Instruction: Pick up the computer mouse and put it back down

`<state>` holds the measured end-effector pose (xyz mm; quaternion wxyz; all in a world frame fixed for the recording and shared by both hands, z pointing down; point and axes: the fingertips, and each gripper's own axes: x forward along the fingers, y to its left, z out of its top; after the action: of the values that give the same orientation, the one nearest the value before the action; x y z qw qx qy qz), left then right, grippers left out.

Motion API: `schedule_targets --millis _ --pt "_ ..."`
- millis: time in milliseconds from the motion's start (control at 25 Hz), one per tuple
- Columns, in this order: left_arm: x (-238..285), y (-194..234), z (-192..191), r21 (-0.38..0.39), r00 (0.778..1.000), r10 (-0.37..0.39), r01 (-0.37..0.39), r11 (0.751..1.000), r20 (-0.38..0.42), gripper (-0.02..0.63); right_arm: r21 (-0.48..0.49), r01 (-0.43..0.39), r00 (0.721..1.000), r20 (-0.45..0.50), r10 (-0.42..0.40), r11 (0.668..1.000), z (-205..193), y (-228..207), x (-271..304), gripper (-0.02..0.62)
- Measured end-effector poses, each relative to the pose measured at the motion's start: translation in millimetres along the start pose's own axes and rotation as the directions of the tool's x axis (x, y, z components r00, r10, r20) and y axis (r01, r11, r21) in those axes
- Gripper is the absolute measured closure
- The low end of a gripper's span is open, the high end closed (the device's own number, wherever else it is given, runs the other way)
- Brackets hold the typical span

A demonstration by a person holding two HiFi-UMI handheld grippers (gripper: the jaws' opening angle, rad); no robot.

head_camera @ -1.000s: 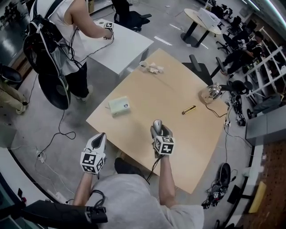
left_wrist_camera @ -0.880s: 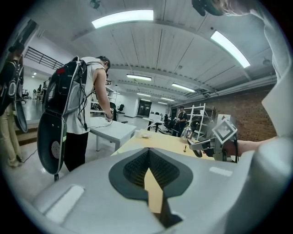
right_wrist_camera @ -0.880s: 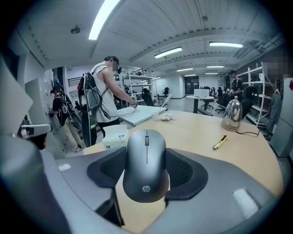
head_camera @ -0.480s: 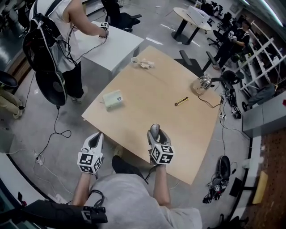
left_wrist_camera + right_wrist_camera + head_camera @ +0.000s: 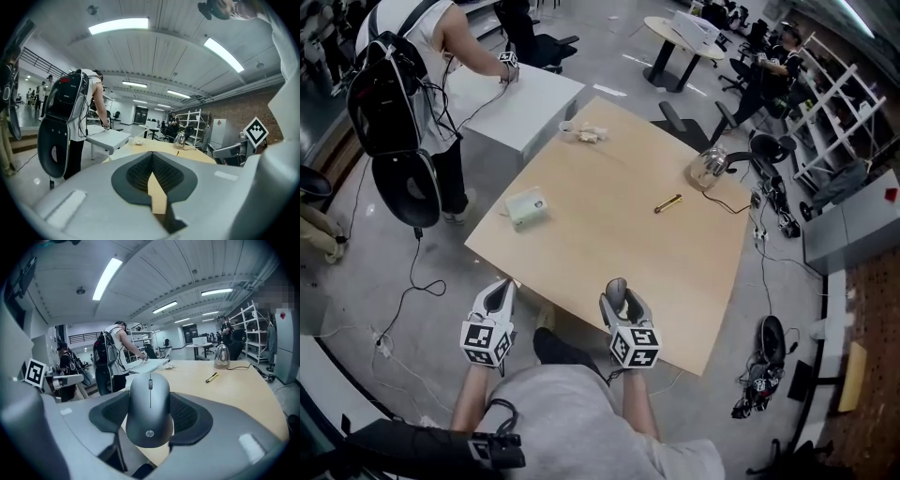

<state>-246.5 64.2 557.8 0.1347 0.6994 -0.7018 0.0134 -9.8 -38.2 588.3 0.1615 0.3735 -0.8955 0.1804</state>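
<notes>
The left hand-held gripper [image 5: 152,158] fills the lower frame, its broad grey jaws closed tip to tip with nothing held; only a thin wedge of the pale wooden counter [image 5: 157,148] shows between the dark ribbed pads [image 5: 136,173]. At the counter's far end stands a shiny metal kettle [image 5: 179,139], with white open shelving racks [image 5: 195,125] beyond it. Left of the counter sits a white rectangular table [image 5: 110,137], and a person in a white sleeveless top with a black backpack [image 5: 70,101] leans over it. Long ceiling light strips [image 5: 118,25] run above the counter.
</notes>
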Motion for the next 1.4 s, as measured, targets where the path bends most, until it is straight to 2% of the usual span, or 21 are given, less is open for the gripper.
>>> schedule_targets --millis 280,560,840,1400 --pt "1 -11 -1 0.021 1.000 -0.017 0.017 1.000 0.000 0.588 0.018 0.000 1.000 0.016 0.000 1.000 -2 -2 -12 0.319" --pt "-3 -21 0 0.007 1.000 -0.027 0.027 1.000 0.008 0.586 0.003 0.011 1.000 0.019 -0.011 1.000 1 -4 -20 0.319" --pt "-20 -36 -5 0.000 0.999 -0.046 0.046 0.999 0.005 0.586 -0.007 0.049 0.999 0.020 -0.049 0.999 -9 -5 -50 0.319" --pt "-45 -79 -24 -0.009 0.994 -0.109 0.109 0.994 -0.017 0.586 0.021 0.160 0.987 0.028 -0.160 0.987 -28 -34 -119 0.319"
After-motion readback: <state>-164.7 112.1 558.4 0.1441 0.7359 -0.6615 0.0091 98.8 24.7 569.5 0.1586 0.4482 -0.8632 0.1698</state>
